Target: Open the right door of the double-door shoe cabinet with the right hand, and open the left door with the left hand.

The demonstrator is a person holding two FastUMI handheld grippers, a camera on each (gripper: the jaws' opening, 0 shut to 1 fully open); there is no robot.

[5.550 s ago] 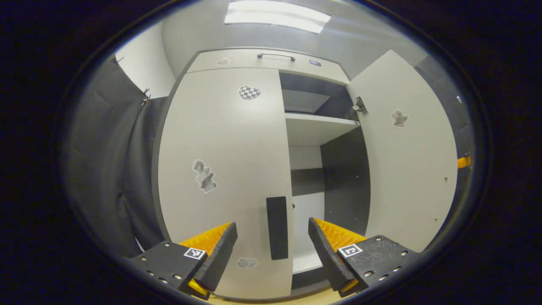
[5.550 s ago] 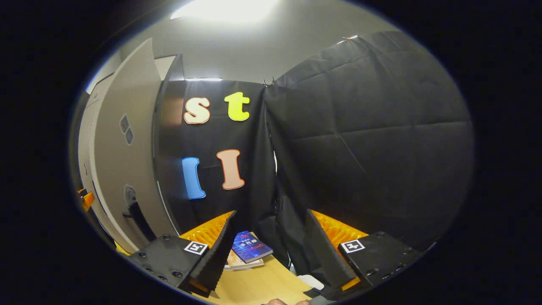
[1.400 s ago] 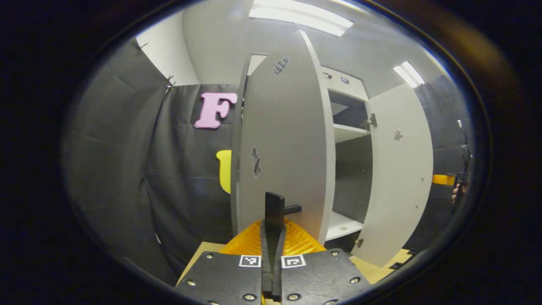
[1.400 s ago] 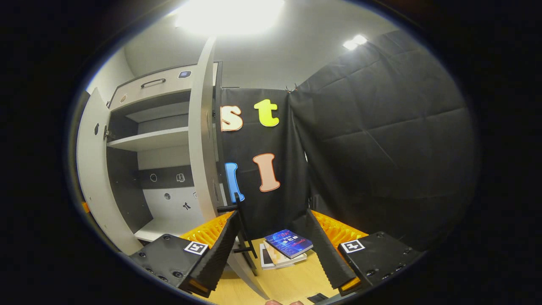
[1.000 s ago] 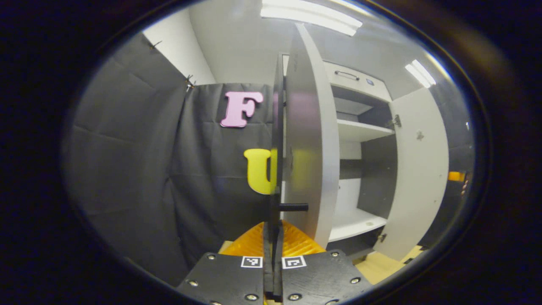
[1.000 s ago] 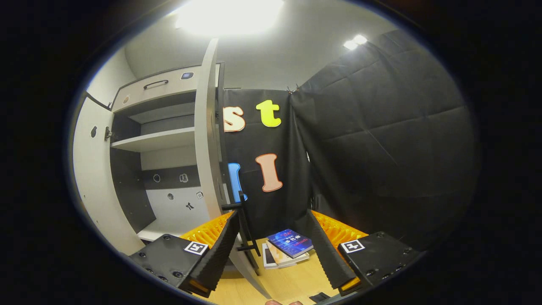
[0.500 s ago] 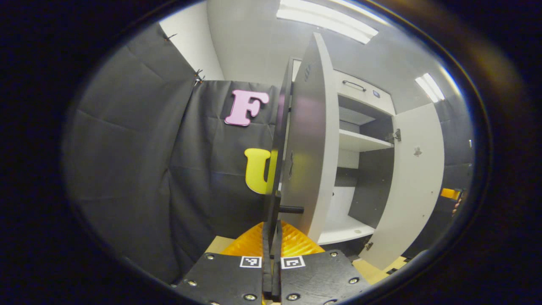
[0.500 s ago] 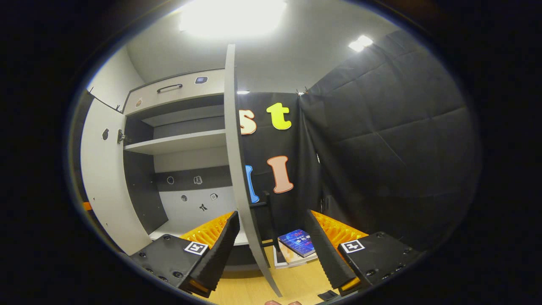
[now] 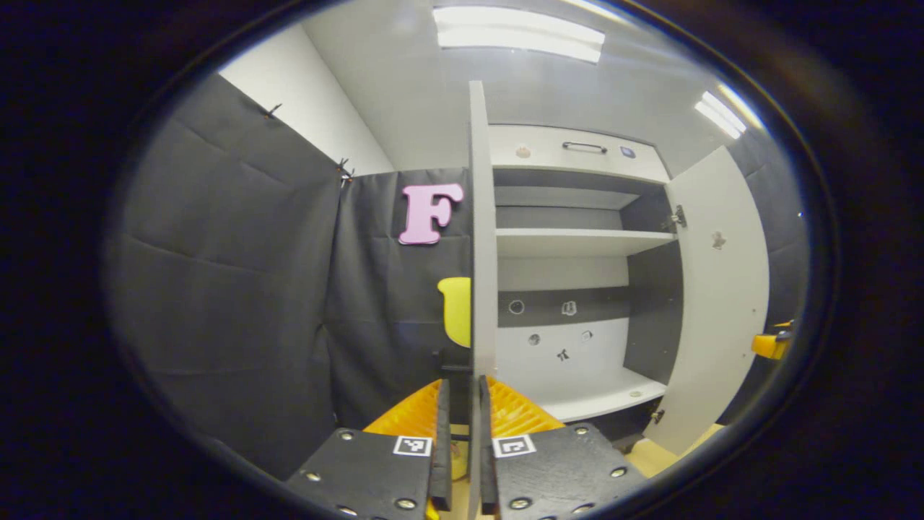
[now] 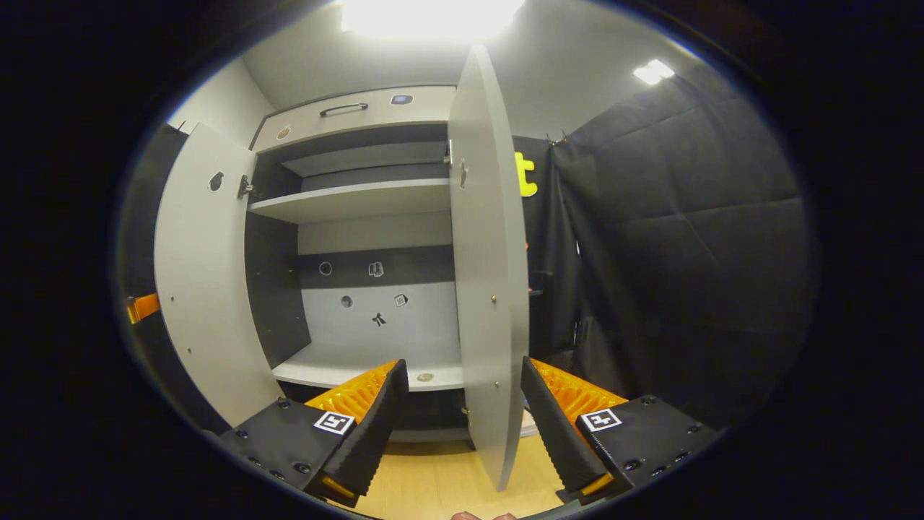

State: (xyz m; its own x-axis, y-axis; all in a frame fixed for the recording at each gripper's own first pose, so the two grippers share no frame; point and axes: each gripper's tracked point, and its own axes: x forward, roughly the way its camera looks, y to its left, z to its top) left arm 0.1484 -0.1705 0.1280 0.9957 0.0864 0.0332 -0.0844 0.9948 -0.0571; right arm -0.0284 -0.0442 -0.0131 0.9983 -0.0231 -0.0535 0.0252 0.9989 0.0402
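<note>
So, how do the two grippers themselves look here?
The left gripper and the right gripper are built alike: two black blocks studded with small screws, each block bearing a square black-and-white marker. Their fingers are wedge-shaped, with ribbed faces.

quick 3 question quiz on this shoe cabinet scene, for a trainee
1. True or false: the left door and the right door both stand swung open.
2. The right gripper has its fingers: A) spread apart, B) clamped on a handle, C) holding a book.
3. Fill in: above the upper shelf sits a closed ___.
Key: 1 true; 2 A; 3 drawer.
</note>
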